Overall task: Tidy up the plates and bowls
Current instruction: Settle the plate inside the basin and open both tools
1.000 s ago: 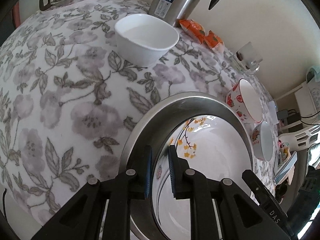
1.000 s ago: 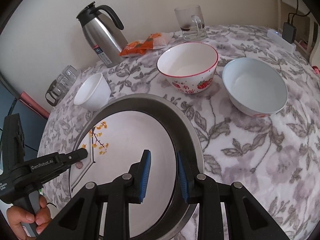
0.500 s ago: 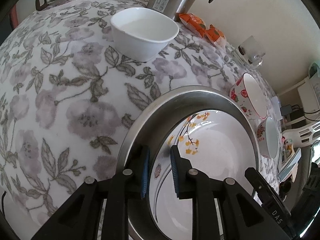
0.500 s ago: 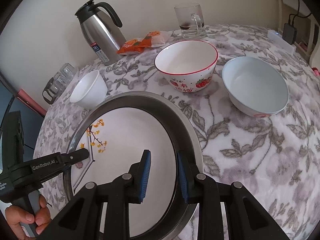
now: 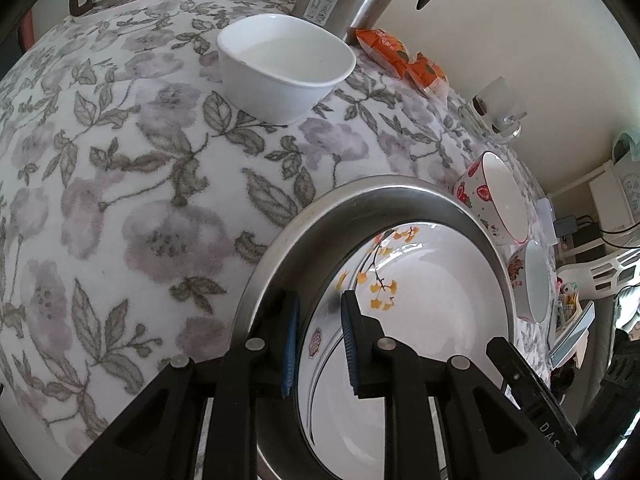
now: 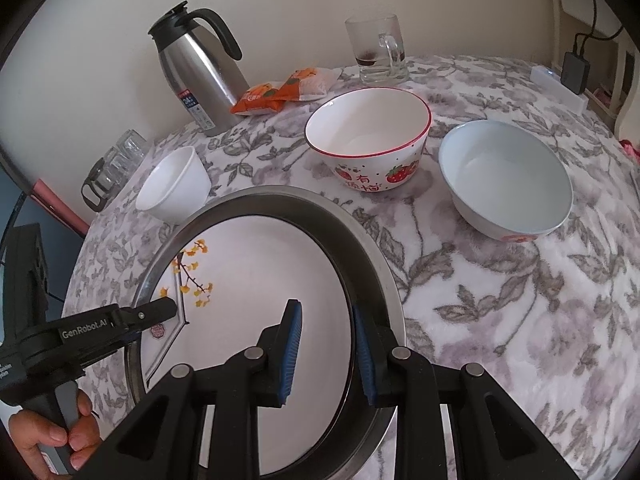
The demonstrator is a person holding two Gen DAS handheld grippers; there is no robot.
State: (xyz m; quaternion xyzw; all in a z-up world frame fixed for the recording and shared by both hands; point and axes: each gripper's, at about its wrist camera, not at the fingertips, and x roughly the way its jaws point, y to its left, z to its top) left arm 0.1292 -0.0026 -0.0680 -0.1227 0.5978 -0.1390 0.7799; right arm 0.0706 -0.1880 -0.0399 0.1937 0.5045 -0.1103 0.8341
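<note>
Plates sit nearest: a white flowered plate point(image 6: 260, 280) lies inside a steel pan point(image 6: 372, 256), whose rim each gripper straddles, left gripper point(image 5: 318, 340) and right gripper point(image 6: 326, 354) slightly parted. Farther stand an empty white bowl point(image 6: 176, 188), strawberry bowl point(image 6: 368, 148) and pale blue bowl point(image 6: 506, 192).

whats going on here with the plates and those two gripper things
A person holds a gripper in each hand. The left gripper and right gripper straddle opposite rims of a steel tray with a white flowered plate inside it, on the floral tablecloth. Whether their pads press is unclear. Three bowls sit untouched beyond: a small white bowl, a strawberry bowl and a pale blue bowl.
</note>
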